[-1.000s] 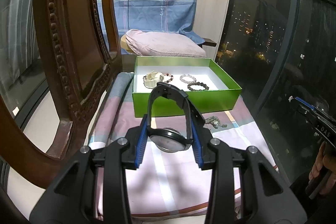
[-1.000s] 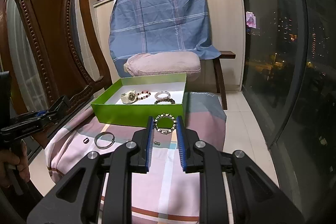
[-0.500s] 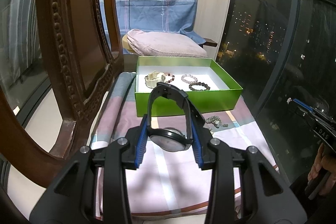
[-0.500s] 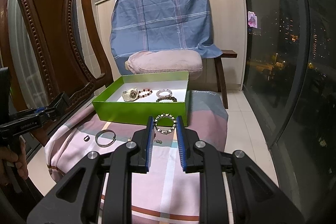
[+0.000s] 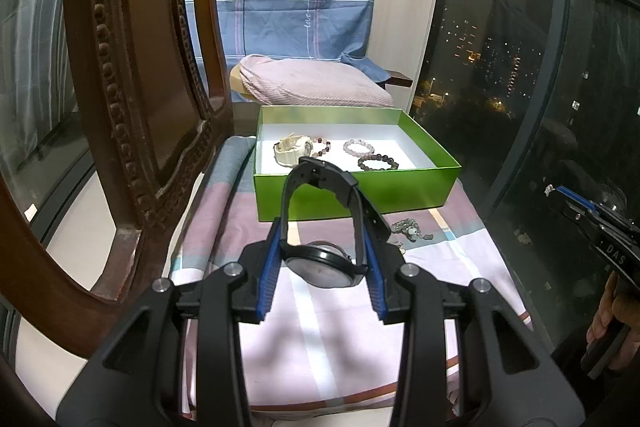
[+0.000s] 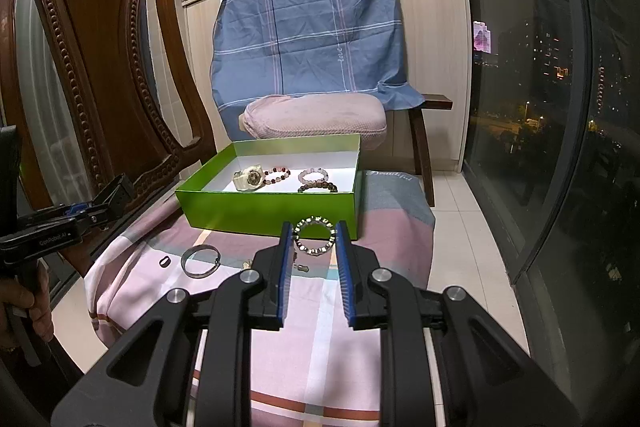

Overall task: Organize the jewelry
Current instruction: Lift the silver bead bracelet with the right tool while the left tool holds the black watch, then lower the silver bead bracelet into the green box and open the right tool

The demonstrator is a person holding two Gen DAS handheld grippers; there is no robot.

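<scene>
step: carry to green cardboard box (image 5: 352, 195), frame centre | left gripper (image 5: 322, 267): fingers clamped on black round-faced wristwatch (image 5: 326, 263) | right gripper (image 6: 314, 259): fingers clamped on silver beaded bracelet (image 6: 314, 237) | tip: clear near wall, lower into bare white floor beside bracelets, then release

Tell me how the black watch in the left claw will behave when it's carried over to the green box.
The black watch is clamped across its case by the left claw, so it probably stays put. Its strap arches upward in a buckled loop, so it looks springy rather than limp and should not dangle. The case looks chunky, likely heavy for its size, so it could tilt when released into the green box.
</scene>
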